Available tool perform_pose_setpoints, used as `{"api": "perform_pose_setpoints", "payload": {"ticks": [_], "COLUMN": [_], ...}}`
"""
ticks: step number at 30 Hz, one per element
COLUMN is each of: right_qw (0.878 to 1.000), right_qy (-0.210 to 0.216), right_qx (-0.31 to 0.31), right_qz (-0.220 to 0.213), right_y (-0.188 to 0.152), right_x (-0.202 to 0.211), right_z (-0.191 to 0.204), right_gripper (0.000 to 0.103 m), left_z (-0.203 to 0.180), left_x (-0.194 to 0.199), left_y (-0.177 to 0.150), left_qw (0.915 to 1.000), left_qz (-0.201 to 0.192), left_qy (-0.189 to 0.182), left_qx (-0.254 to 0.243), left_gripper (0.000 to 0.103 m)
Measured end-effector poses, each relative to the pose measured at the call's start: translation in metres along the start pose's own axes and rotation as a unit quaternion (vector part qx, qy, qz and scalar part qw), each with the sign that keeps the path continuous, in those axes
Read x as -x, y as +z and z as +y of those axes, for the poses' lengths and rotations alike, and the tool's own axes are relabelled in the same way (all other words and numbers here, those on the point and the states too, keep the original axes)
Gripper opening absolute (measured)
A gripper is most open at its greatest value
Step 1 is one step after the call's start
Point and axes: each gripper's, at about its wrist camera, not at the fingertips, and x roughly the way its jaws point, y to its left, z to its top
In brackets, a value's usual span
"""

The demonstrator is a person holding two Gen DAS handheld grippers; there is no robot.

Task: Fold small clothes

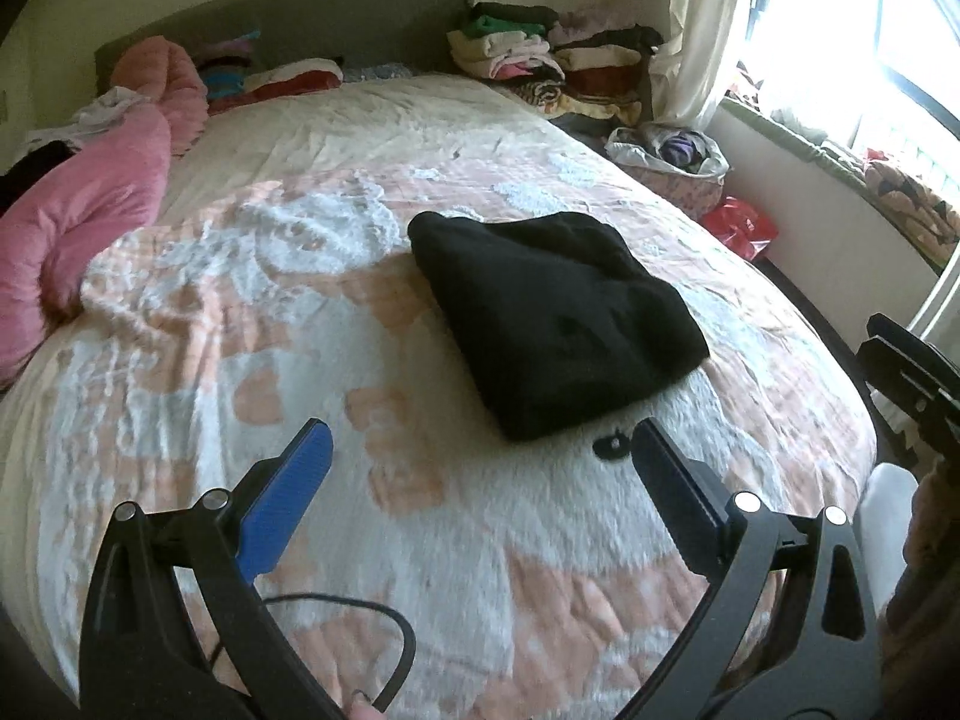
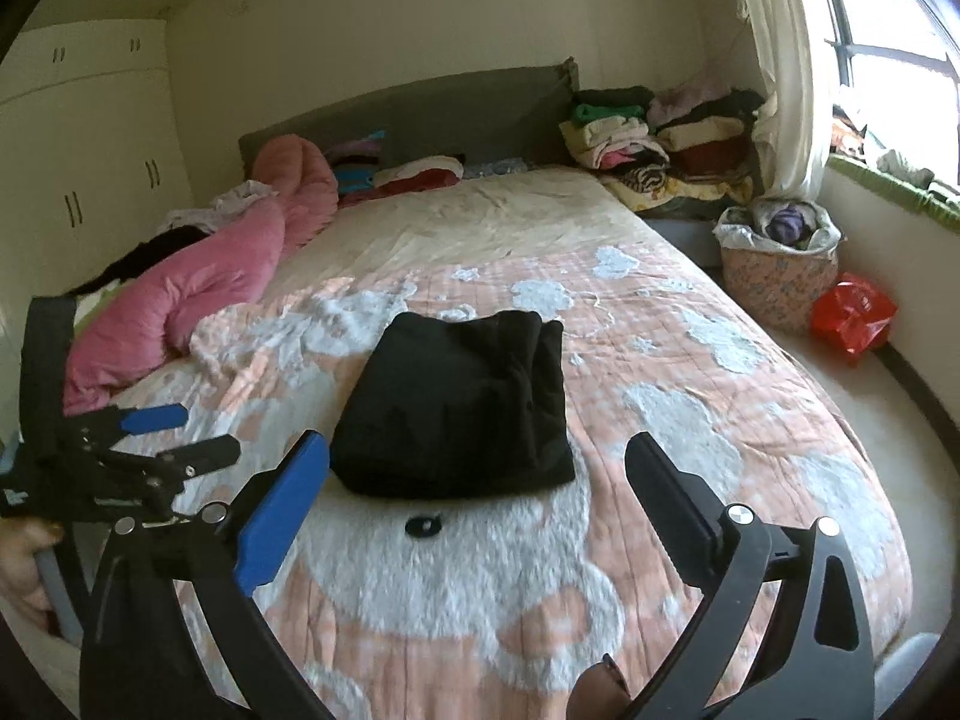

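Note:
A black garment (image 1: 552, 324) (image 2: 456, 402) lies folded into a thick rectangle in the middle of the bed, on a peach and white fleecy blanket (image 1: 336, 324) (image 2: 690, 396). My left gripper (image 1: 480, 441) hovers open just short of its near edge, with nothing between its blue and black fingers. My right gripper (image 2: 478, 450) is likewise open and empty, a little back from the garment. The left gripper (image 2: 198, 432) also shows at the left of the right wrist view, held in a hand. A small black piece (image 1: 612, 447) (image 2: 423, 525) lies on the blanket in front of the garment.
A rolled pink duvet (image 1: 90, 210) (image 2: 198, 288) runs along the bed's left side. Stacks of folded clothes (image 1: 558, 54) (image 2: 660, 138) sit at the head on the right. A lined basket (image 2: 777, 267) and a red bag (image 2: 852, 312) stand on the floor by the window wall.

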Motion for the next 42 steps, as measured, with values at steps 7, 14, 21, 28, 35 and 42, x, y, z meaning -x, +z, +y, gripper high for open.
{"api": "perform_pose_setpoints", "payload": {"ticks": [7,14,21,28,35,42], "right_qw": [1.000,0.999,0.999,0.998,0.998,0.997], "right_qy": [-0.010,-0.029,-0.036,-0.038,-0.048,-0.055], "right_qx": [0.007,0.014,-0.004,0.000,-0.003,0.004], "right_qz": [-0.004,0.007,0.026,0.042,0.047,0.046], "right_y": [-0.031,-0.061,-0.082,-0.090,-0.094,-0.095], "right_x": [0.025,0.032,0.028,0.019,0.013,0.013], "right_z": [0.015,0.026,0.026,0.031,0.033,0.035], "right_gripper": [0.099,0.099,0.099,0.099,0.099,0.099], "left_z": [0.001,0.003,0.006,0.008,0.006,0.005], "left_x": [0.027,0.026,0.021,0.018,0.016,0.017], "left_y": [-0.032,-0.064,-0.084,-0.090,-0.092,-0.094], "left_qw": [0.9998,0.9998,0.9994,0.9993,0.9994,0.9995], "left_qz": [-0.017,-0.006,0.008,0.014,0.013,0.007], "left_qy": [0.001,0.007,0.003,0.008,0.012,0.011], "left_qx": [0.006,0.016,0.033,0.034,0.029,0.030], "left_gripper": [0.094,0.094,0.094,0.094,0.094,0.094]}}
